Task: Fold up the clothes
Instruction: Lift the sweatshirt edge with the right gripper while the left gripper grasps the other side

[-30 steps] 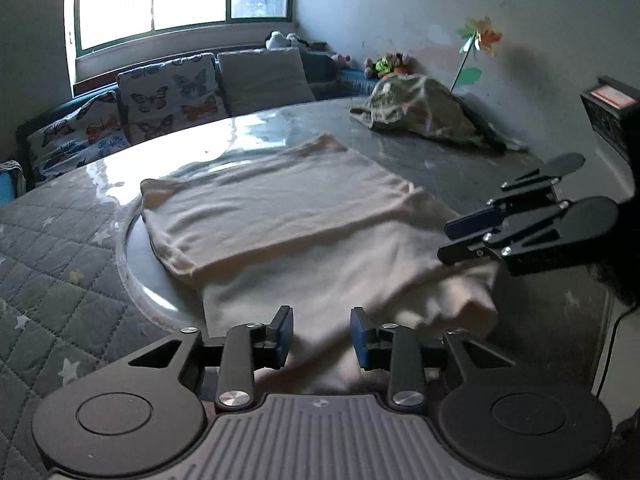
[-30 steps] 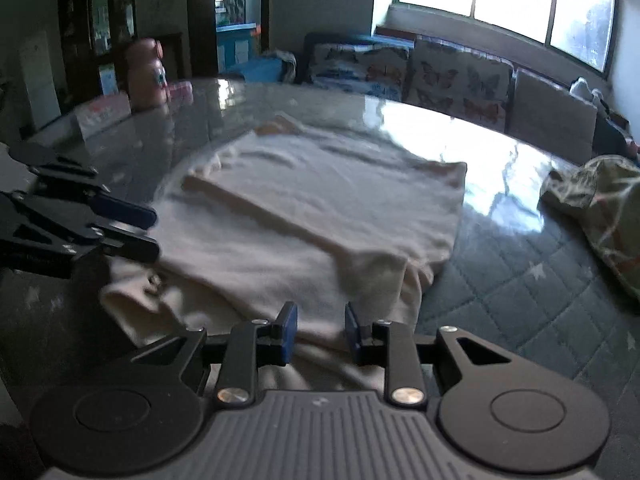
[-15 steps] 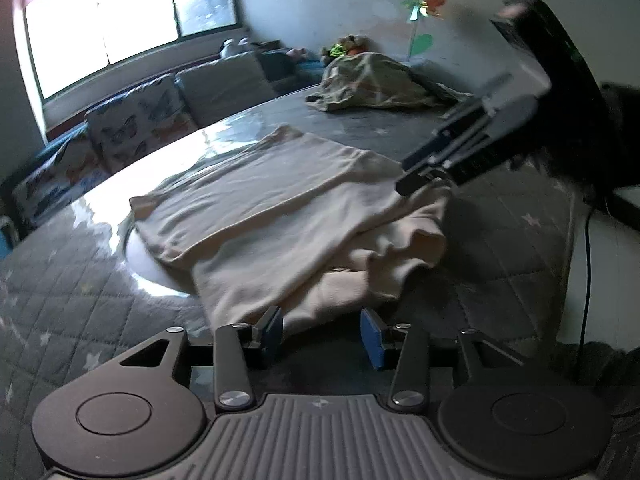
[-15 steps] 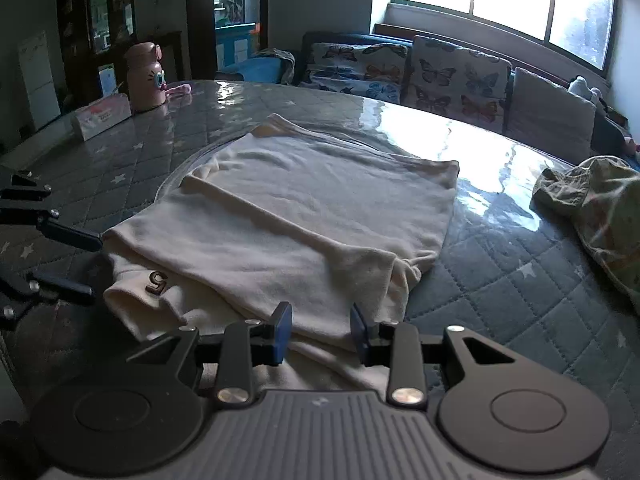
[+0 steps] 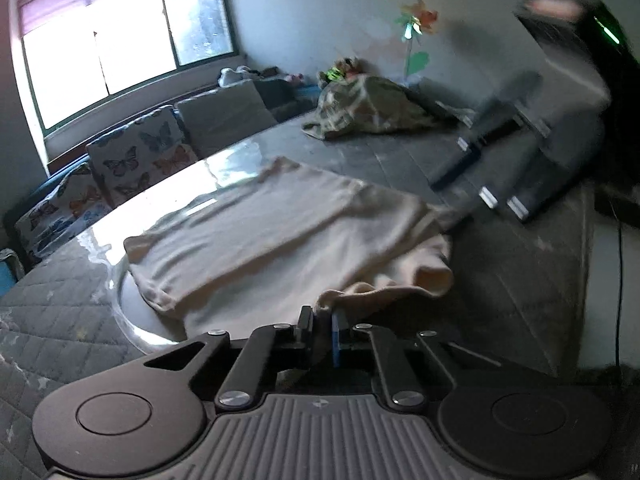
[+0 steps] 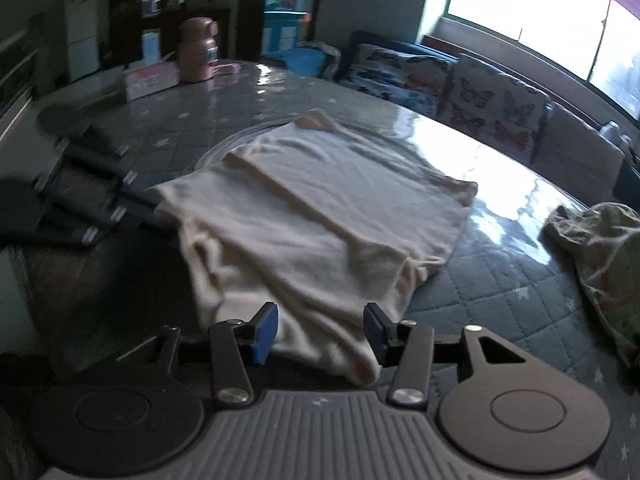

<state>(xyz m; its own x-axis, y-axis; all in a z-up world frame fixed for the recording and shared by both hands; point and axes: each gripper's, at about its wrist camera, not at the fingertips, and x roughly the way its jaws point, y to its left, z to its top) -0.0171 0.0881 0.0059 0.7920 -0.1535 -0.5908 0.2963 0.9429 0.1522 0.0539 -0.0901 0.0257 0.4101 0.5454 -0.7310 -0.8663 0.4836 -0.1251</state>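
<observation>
My left tongs (image 5: 322, 322) have just clamped the cream shirt (image 5: 280, 236) hem at 6 o'clock, so my right tongs (image 6: 320, 330), just spread apart over the near edge, should pinch it equally low before lifting.

Folded garment (image 6: 320, 208) lies mid-table (image 6: 500, 292), its near hem bunched between the two grippers: left gripper (image 5: 322, 330) at one near corner, right gripper (image 6: 320, 332) at the other. Crumpled cloth heap (image 5: 360, 108) sits far right on the table; bottle (image 6: 197, 49) and box (image 6: 150, 76) far left. Cushions (image 6: 492, 108) line the sofa behind, under the window (image 5: 120, 44).
</observation>
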